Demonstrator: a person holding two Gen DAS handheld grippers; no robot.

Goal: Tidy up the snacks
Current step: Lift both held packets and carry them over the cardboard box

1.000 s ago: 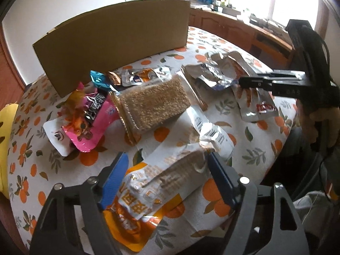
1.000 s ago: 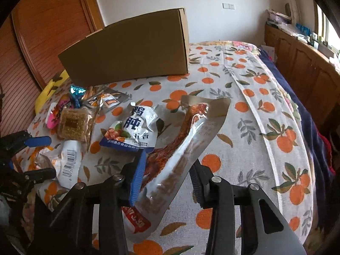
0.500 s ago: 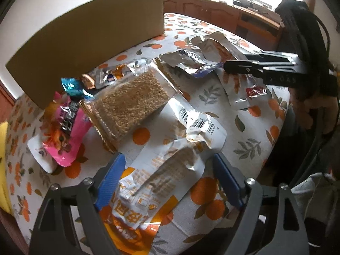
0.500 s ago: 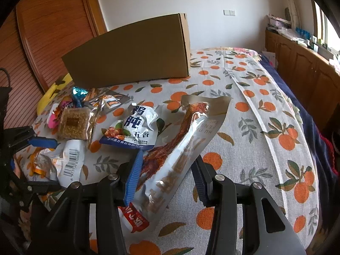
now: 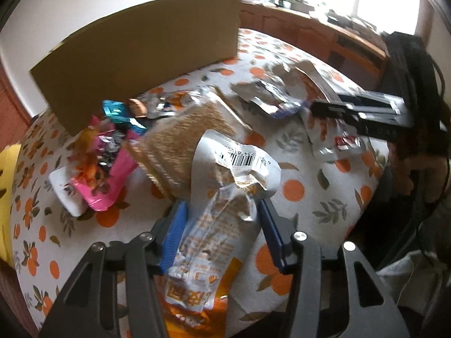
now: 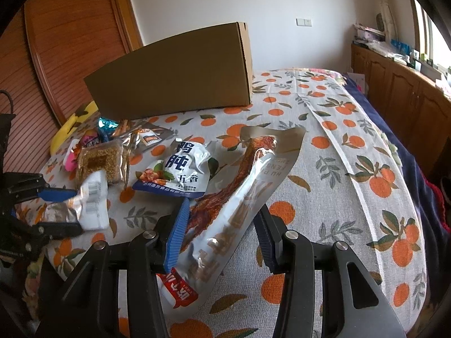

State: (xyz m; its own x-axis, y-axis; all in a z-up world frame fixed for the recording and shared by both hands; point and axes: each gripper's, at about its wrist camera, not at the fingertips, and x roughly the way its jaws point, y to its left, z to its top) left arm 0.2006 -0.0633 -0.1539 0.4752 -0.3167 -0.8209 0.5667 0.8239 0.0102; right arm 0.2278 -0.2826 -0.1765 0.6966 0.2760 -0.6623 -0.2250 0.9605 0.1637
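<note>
My left gripper (image 5: pixel 222 233) has its jaws closing, and its blue pads pinch a crumpled white-and-orange snack packet (image 5: pixel 225 211) whose barcoded top stands up. The same gripper (image 6: pixel 60 211) shows at the left edge of the right wrist view with that packet (image 6: pixel 84 205) between its fingers. My right gripper (image 6: pixel 221 235) is shut on a long silver packet of reddish meat (image 6: pixel 242 197), which points toward the cardboard box (image 6: pixel 174 81). In the left wrist view the right gripper (image 5: pixel 318 108) reaches in from the right, over the silver packet (image 5: pixel 324 140).
An orange-print tablecloth (image 6: pixel 338 197) covers the table. The tall cardboard box (image 5: pixel 141 56) stands at the back. In front of it lie a sesame-brittle pack (image 5: pixel 174 146), a pink packet (image 5: pixel 104 174), a teal candy (image 5: pixel 112 109) and a white-and-blue packet (image 6: pixel 174 174). A yellow object (image 5: pixel 5 197) sits at the far left.
The left jaws have closed in on the white-and-orange packet, crumpling it and raising its top end. The right gripper and its silver packet have barely shifted.
</note>
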